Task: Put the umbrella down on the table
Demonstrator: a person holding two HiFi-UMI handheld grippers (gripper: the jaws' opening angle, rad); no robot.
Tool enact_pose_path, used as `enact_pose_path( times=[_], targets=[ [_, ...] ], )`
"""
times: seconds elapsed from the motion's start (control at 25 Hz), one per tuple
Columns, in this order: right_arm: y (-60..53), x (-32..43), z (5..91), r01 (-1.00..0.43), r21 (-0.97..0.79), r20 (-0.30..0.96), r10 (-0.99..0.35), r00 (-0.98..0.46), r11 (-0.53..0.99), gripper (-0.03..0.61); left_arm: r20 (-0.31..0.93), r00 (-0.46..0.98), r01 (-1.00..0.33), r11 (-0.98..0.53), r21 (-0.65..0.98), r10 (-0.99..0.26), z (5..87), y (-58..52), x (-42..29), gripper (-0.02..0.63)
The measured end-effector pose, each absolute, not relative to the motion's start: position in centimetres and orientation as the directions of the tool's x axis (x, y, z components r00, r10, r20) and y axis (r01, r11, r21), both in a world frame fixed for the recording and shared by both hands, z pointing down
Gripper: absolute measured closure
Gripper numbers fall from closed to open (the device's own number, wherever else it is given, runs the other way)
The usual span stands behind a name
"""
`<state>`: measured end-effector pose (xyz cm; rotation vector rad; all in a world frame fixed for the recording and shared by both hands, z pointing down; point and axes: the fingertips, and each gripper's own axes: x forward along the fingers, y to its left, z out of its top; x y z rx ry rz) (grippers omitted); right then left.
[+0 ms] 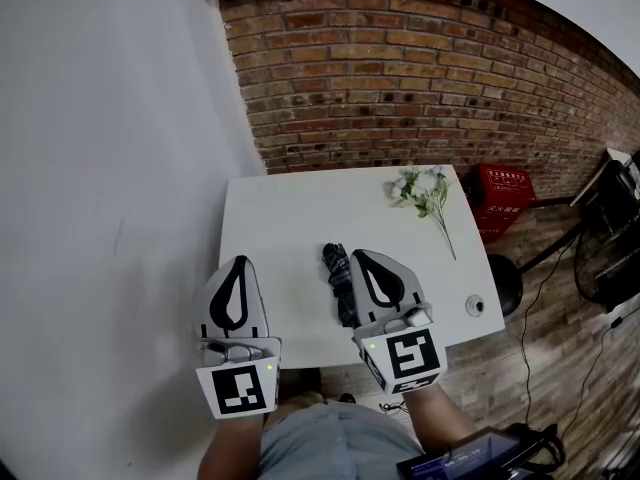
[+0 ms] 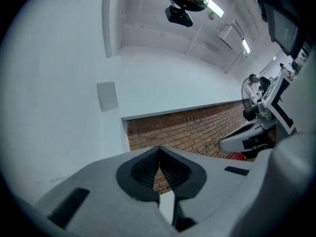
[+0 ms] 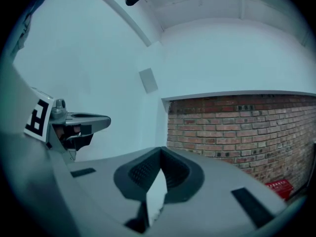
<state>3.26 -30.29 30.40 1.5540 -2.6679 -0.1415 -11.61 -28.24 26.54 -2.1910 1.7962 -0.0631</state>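
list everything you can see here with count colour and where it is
table: 1, white, against the brick wall
umbrella: 1, dark, folded, lying on the table
flower spray: 1, white and green, table's far right
small round object: 1, white, table's near right corner
crate: 1, red, floor right of table
stool: 1, black, floor right of table
left gripper: 1, grey, shut, empty
right gripper: 1, grey, shut, empty, by the umbrella

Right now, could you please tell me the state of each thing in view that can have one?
umbrella: folded, lying flat on the table, not held.
left hand-held gripper: shut, empty.
right hand-held gripper: shut, empty.
flower sprig: lying on the table.
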Motion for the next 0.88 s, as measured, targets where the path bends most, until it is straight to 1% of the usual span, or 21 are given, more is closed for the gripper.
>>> enact_pose_path(
  times=[0.16, 0.88],
  targets=[
    [-29.95, 2.98, 30.18, -0.862, 0.106, -0.017, -0.865, -0.501, 0.497, 0.575, -0.157, 0.216, -0.95, -0.171, -0.261, -0.964, 26.73, -28.2, -11.7, 0.606],
    [-30.28, 2.96, 30.5, -0.863, 0.097, -0.012, -0.867, -0.498, 0.495, 0.574, -0.153, 0.232, -0.944, -0.184, -0.276, -0.961, 26.99, -28.53, -11.34, 0.606]
  ],
)
